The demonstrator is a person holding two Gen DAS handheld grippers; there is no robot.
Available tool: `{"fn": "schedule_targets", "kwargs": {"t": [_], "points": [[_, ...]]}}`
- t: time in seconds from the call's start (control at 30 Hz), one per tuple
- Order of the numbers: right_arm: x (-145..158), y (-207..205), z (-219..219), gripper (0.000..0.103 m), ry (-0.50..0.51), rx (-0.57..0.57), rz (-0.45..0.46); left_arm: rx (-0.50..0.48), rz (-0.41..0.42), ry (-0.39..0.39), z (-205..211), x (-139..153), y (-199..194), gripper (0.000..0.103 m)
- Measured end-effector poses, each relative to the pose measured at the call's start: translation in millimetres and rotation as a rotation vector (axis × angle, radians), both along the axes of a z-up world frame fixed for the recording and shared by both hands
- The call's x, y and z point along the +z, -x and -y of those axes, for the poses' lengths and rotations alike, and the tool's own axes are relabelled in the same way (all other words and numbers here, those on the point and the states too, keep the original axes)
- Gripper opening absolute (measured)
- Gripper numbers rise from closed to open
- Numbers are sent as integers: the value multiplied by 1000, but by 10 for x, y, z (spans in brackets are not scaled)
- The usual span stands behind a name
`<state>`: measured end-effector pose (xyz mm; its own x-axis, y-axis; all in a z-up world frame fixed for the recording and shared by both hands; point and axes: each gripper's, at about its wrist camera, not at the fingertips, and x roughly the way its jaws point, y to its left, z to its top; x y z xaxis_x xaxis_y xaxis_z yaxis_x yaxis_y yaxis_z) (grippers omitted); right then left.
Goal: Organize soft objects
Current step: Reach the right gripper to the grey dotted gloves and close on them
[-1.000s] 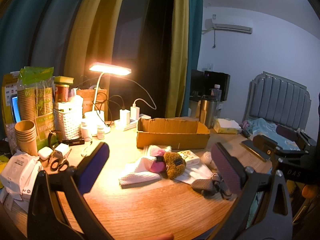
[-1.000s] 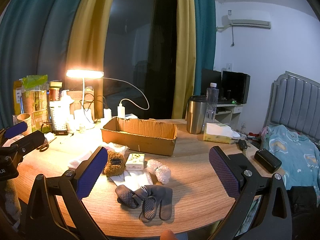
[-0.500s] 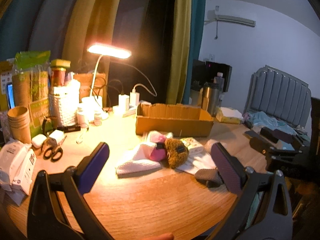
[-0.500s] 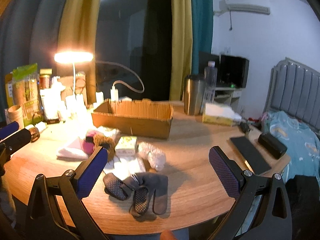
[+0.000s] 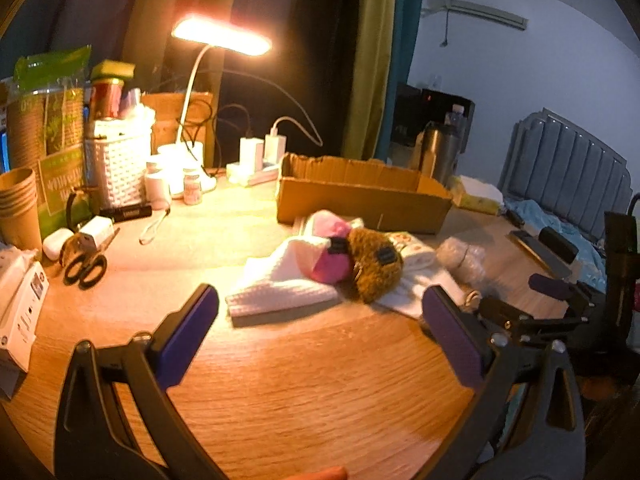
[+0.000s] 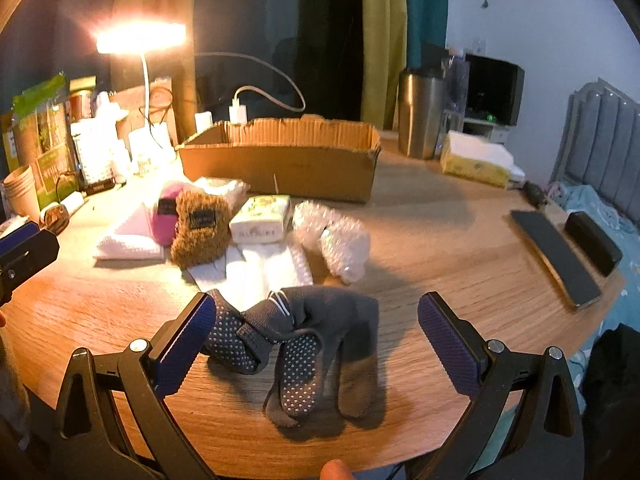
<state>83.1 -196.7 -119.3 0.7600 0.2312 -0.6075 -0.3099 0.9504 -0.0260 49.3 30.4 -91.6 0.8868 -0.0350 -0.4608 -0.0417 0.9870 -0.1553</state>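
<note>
Right gripper (image 6: 317, 330), jaws wide apart and empty, poised low over grey dotted socks (image 6: 304, 344) crumpled at near table (image 6: 440, 248) edge. Left gripper (image 5: 320, 332), jaws likewise apart and empty, aimed at white folded cloth (image 5: 280, 284), pink bundle (image 5: 330, 258) and brown fuzzy bundle (image 5: 376, 266) touching at centre. Bubble wrap (image 6: 334, 236) just right of these; cardboard box (image 6: 288, 160) farther back. Socks probably light, limp, non-slip; best pinched at bunched middle.

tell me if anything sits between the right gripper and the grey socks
Nothing visible does. The right gripper is open, and the grey socks lie on the table right between its fingers, with no other item in front.
</note>
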Motion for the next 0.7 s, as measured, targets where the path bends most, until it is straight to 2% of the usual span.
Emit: {"fn": "schedule_targets", "kwargs": {"t": [0.23, 0.3, 0.33, 0.4, 0.47, 0.5, 0.57, 0.7], "points": [[-186, -147, -55, 101, 7, 15, -61, 5, -45, 5, -27, -116, -107, 102], [-233, -187, -57, 90, 1, 29, -85, 6, -59, 5, -23, -128, -141, 102], [-254, -204, -59, 81, -1, 38, -98, 7, -64, 4, -19, -128, -152, 102], [-262, -211, -44, 76, -13, 62, -108, 10, -74, 3, -8, -131, -182, 102], [-237, -215, -21, 56, -29, 84, -113, 17, -84, 1, -4, -131, -199, 102], [-216, -215, 3, 53, -35, 82, -107, 20, -90, 1, -3, -130, -211, 102], [-170, -221, 44, 41, -49, 86, -96, 25, -100, -2, -2, -127, -242, 102], [-16, -179, 128, 37, -86, 100, -52, 41, -118, -11, -11, -101, -310, 102]]}}
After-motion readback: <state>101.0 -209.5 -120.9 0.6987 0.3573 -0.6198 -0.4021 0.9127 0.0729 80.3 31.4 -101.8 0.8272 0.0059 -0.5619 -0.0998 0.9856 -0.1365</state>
